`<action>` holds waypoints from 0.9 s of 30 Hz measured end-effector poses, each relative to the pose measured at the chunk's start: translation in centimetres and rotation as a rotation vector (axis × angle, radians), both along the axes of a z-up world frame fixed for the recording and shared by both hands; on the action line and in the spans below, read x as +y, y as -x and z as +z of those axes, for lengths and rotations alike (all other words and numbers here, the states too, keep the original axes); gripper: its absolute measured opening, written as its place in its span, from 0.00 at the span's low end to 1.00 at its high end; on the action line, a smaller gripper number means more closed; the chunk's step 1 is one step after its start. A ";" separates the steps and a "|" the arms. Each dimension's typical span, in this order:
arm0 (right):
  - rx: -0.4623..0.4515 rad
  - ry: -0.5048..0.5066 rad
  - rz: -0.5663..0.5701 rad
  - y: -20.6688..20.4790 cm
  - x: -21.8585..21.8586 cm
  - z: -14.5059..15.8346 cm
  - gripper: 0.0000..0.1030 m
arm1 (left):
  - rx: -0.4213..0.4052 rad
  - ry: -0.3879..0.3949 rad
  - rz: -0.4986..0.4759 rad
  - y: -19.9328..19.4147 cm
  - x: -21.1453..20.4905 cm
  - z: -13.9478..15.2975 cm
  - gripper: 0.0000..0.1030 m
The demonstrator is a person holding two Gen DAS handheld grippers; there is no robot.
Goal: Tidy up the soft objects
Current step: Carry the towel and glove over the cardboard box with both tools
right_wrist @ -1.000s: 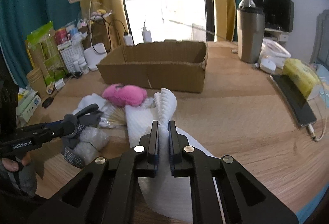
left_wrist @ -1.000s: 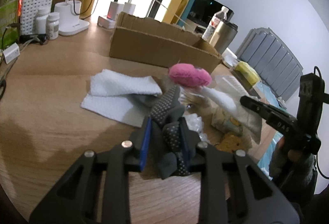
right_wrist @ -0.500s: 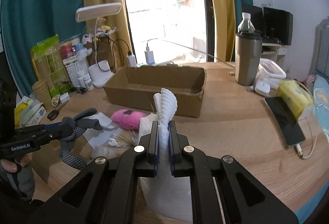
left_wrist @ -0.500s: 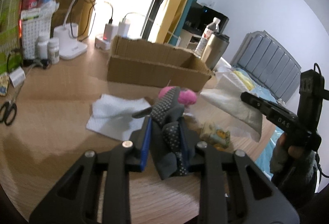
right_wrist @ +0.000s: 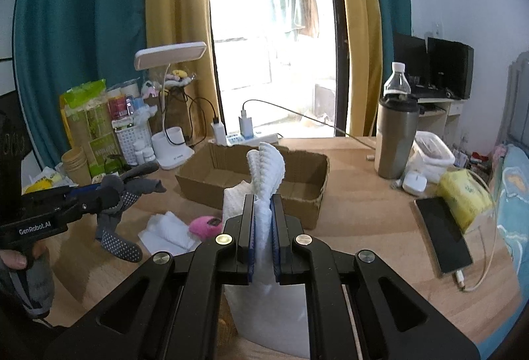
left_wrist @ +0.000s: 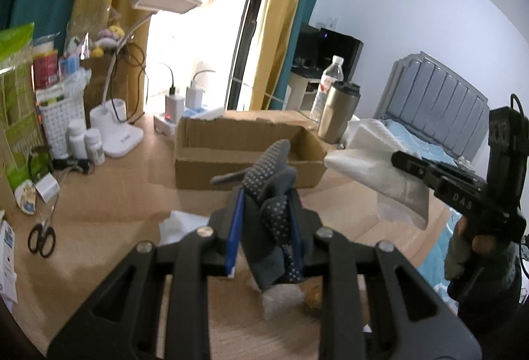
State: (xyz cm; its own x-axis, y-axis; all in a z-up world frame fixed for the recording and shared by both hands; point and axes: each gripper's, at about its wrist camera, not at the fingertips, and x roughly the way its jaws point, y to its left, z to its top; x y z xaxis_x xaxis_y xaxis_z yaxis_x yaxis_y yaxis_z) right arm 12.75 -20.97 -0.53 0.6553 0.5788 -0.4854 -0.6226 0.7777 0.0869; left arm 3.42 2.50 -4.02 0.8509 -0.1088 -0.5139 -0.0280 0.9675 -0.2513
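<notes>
Holding a grey sock (left_wrist: pixel 271 211) with pale grip dots, the left gripper (left_wrist: pixel 264 227) has its jaws drawn narrow and pressed on the bunched fabric. The sock stands clear of the wooden table (left_wrist: pixel 109 194), one end sticking up past the fingertips, the other hanging below them. In the right wrist view the same sock (right_wrist: pixel 122 214) hangs from the left gripper (right_wrist: pixel 105 194) at the left edge, above the table (right_wrist: pixel 363 211).

The right gripper (right_wrist: pixel 263 227) is closed tight on a white towel (right_wrist: pixel 264 171). A ribbed fold rises above the fingertips; the rest hangs down in a flat sheet beneath the jaws. In the left wrist view the towel (left_wrist: pixel 380 168) hangs from the right gripper (left_wrist: pixel 401 158), clear of the table.

An open cardboard box (right_wrist: pixel 258 181) sits on the table beyond both grippers; its inside appears bare. A pink plush toy (right_wrist: pixel 205 224) and a second white cloth (right_wrist: pixel 168 231) lie on the table in front of the box, just beside each other.

Further items on the table:
- white desk lamp (right_wrist: pixel 170 62), left of the box
- steel tumbler (right_wrist: pixel 395 135), right of the box
- phone (right_wrist: pixel 443 234) on its cable, near the right edge
- scissors (left_wrist: pixel 41 236), at the left
</notes>
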 end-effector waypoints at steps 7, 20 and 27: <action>-0.016 -0.012 0.005 -1.2 0.0 0.7 0.09 | -0.014 -0.038 0.008 -1.3 -0.1 1.8 0.26; -0.030 -0.024 0.014 -4.7 0.6 1.2 0.09 | -0.038 -0.098 0.011 -5.0 0.1 3.7 0.26; -0.028 -0.014 0.024 -7.4 1.5 1.1 0.09 | -0.033 -0.100 -0.001 -7.6 0.2 4.0 0.26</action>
State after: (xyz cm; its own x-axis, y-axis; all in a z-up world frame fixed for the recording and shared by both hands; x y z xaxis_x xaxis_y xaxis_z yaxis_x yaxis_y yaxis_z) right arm 20.19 -19.50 0.58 0.6543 0.6015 -0.4585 -0.6436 0.7612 0.0802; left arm 11.00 2.70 -0.03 0.8677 -0.0593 -0.4936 -0.0202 0.9878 -0.1542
